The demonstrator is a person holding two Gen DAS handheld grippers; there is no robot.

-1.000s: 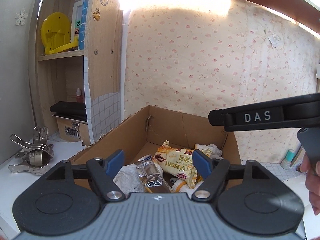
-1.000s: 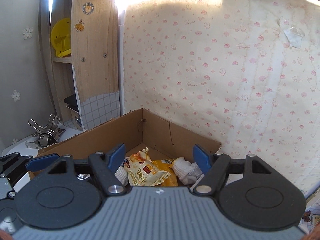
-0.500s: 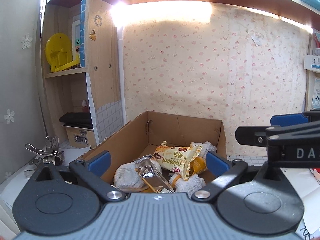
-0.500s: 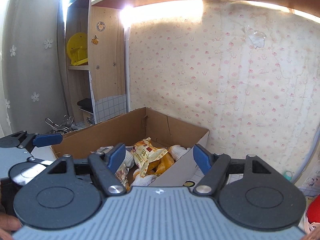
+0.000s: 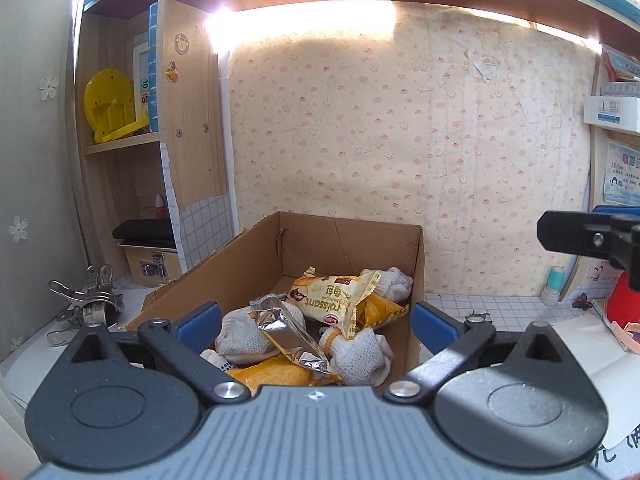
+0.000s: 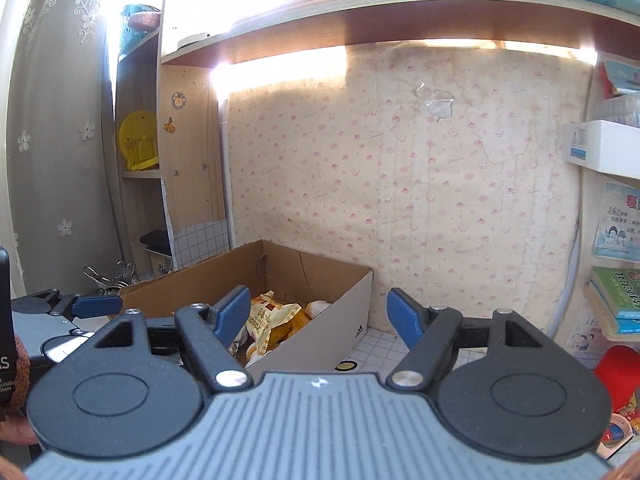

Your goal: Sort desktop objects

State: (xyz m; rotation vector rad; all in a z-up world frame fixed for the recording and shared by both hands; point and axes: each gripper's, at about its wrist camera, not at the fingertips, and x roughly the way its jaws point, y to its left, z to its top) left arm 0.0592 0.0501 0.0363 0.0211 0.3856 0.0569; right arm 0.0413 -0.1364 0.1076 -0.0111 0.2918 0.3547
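An open cardboard box (image 5: 352,240) (image 6: 340,320) stands on the desk against the papered wall. Inside lie a yellow croissant packet (image 5: 332,296) (image 6: 272,320), a silver foil pouch (image 5: 288,332), rolled white socks (image 5: 244,336) and orange packets (image 5: 380,310). My left gripper (image 5: 306,322) is open, held back from the box's near edge with nothing between its blue fingertips. My right gripper (image 6: 318,314) is open too and empty, off the box's right front corner. The right gripper's arm (image 5: 580,236) juts into the left wrist view at the right edge.
Metal clips (image 5: 86,308) lie on the desk left of the box. Shelves at left hold a yellow stand (image 5: 110,108) and a black case (image 5: 144,230). A red object (image 6: 618,376), books (image 6: 618,300) and a small teal bottle (image 5: 554,284) sit at right.
Both grippers have pulled back and up from the box, so more of the room shows. The left gripper's fingers have spread wider. The right gripper has shifted right.
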